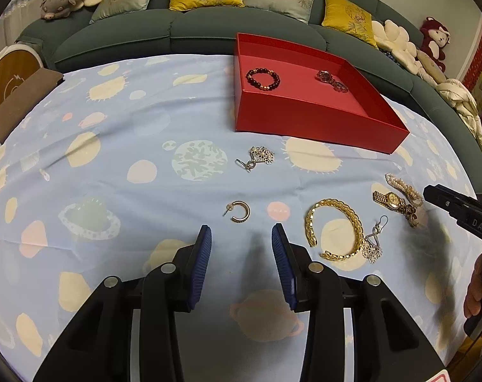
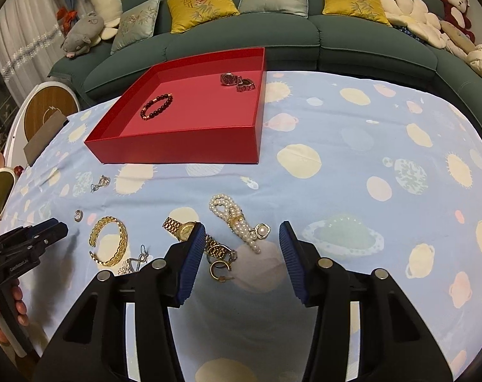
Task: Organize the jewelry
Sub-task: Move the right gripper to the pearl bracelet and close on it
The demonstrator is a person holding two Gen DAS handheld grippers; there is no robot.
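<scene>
Behind the counter [image 2: 352, 146], which is draped in a pale blue cloth printed with planets, runs a dark green sofa [image 2: 352, 38] lined with yellow and grey cushions and plush toys. On the cloth sits a shallow red box [image 2: 183, 146], and it holds a dark beaded bracelet [image 2: 156, 106] and a reddish watch [image 2: 237, 82], well apart from each other. Loose jewelry lies on the cloth in front of the box: a silver flower earring [image 1: 260, 156], a small gold hoop earring [image 1: 239, 211], a woven gold bangle [image 1: 334, 227] with a second silver earring [image 1: 373, 243] touching its edge, and a tangle made of a gold watch [image 2: 190, 230], a pearl bracelet [image 2: 233, 219] and another gold hoop [image 2: 220, 269]. Nothing blocks the way between these pieces and the box. The left hand-held gripper [image 1: 241, 242] hangs with its blue pads spread and nothing between them; the small gold hoop lies just ahead of its tips and the bangle just to its right. The right hand-held gripper [image 2: 242, 238] also has its pads apart, pinching nothing; the gold watch's band, the hoop and the end of the pearl bracelet lie on the cloth between and below its fingers, and its left pad partly hides the watch face.
</scene>
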